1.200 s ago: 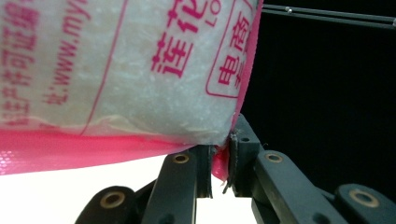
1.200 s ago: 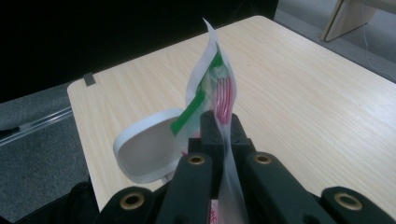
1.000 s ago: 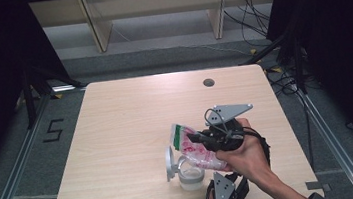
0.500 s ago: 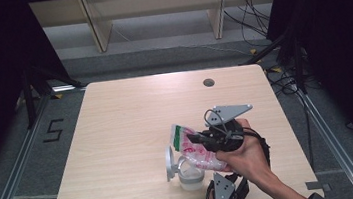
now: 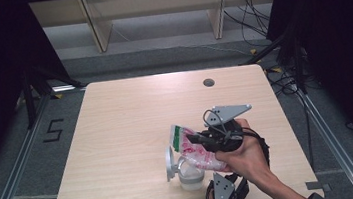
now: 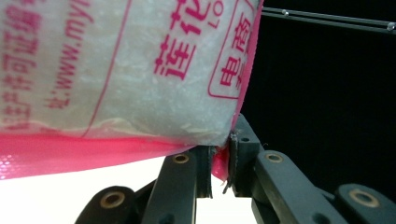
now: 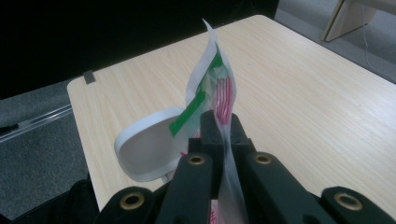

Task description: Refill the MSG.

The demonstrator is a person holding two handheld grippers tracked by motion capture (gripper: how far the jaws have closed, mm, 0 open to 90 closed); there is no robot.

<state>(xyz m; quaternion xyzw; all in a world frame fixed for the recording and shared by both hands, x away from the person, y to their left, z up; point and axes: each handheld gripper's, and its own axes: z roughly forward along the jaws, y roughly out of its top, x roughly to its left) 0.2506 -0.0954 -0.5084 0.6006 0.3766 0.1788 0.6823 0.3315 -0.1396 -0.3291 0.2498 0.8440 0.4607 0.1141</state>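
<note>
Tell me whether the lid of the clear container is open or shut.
Open: the white lid stands flipped up beside the clear container, and the bag hangs above its mouth.

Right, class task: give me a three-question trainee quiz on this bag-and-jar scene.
1. True or false: the right gripper is shut on the bag.
2. What does the left gripper pinch? A) the bag's pink edge B) the lid C) a cable
3. The white hinged lid of the clear jar stands ____.

Key: 1 true; 2 A; 3 open
</note>
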